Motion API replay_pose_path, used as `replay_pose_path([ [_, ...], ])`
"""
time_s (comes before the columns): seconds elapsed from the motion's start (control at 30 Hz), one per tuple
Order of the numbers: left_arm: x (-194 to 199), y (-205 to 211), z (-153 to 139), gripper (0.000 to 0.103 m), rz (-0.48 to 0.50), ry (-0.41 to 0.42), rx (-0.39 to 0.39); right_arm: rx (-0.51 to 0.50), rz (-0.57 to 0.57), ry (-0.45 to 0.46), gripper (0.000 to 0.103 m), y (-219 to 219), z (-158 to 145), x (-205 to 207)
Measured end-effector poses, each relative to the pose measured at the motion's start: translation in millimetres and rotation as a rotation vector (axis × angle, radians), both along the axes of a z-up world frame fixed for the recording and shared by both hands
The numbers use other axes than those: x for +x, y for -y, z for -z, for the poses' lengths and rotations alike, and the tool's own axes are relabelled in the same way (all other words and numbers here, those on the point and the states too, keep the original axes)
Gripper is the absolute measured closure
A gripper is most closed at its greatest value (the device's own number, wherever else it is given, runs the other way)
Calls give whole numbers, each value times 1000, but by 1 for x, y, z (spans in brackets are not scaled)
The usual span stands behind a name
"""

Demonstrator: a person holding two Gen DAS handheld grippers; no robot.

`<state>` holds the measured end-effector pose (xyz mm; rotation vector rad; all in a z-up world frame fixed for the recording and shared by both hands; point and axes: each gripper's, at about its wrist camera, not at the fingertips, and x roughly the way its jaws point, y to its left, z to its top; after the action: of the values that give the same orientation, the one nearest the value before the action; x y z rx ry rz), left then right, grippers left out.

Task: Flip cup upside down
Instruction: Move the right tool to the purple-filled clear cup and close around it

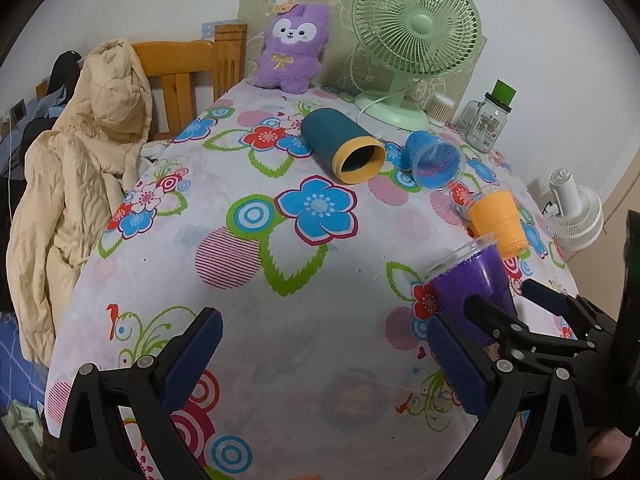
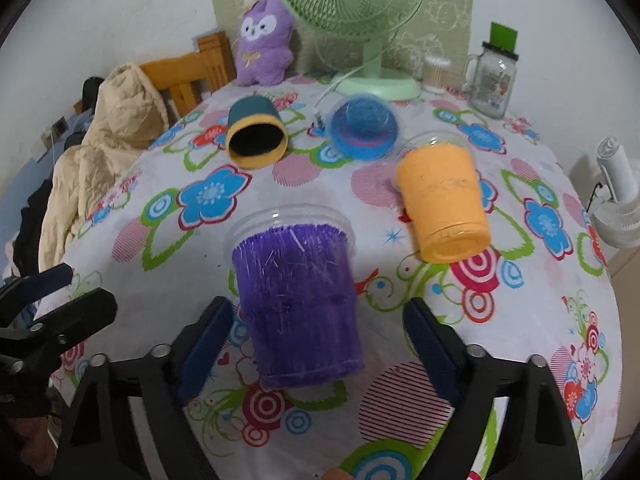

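A purple cup (image 2: 298, 300) lies on its side on the flowered tablecloth, rim away from me, between the open fingers of my right gripper (image 2: 318, 348), which do not touch it. In the left wrist view the purple cup (image 1: 472, 280) sits at the right with the right gripper (image 1: 508, 308) around its base. My left gripper (image 1: 324, 360) is open and empty over bare cloth. An orange cup (image 2: 442, 204) lies on its side to the right. A blue cup (image 2: 364, 126) and a dark teal cup with a yellow rim (image 2: 256, 132) lie further back.
A green desk fan (image 2: 360, 8), a purple plush toy (image 2: 262, 44), a glass jar mug with a green lid (image 2: 494, 80) and a cotton-swab tub (image 2: 436, 74) stand along the back. A beige jacket (image 1: 80, 168) hangs on a wooden chair at left. A white fan (image 2: 616, 196) stands off the right edge.
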<state>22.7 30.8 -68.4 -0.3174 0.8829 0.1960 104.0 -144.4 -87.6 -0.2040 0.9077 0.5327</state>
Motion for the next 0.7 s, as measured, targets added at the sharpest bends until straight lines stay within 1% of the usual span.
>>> replay_pose_path([
  [0.03,0,0,0,0,0,0,-1,-2,-4,-16,24,-1,2,2],
  [0.1,0,-1,1,0,-1,-1,-4,-2,-18,-55,36,-3,8,5],
  [0.17,-1,-2,2,0,-2,-3,-5,-23,-27,-61,39,-6,12,5],
  [0.27,-1,-3,2,0,-5,-3,-8,-29,-36,-46,40,-7,10,2],
  [0.43,-1,-3,0,0,-5,4,-16,-47,-35,3,40,-6,-3,-4],
  [0.7,-6,6,-7,0,18,22,-11,-5,6,71,40,6,-33,-17],
])
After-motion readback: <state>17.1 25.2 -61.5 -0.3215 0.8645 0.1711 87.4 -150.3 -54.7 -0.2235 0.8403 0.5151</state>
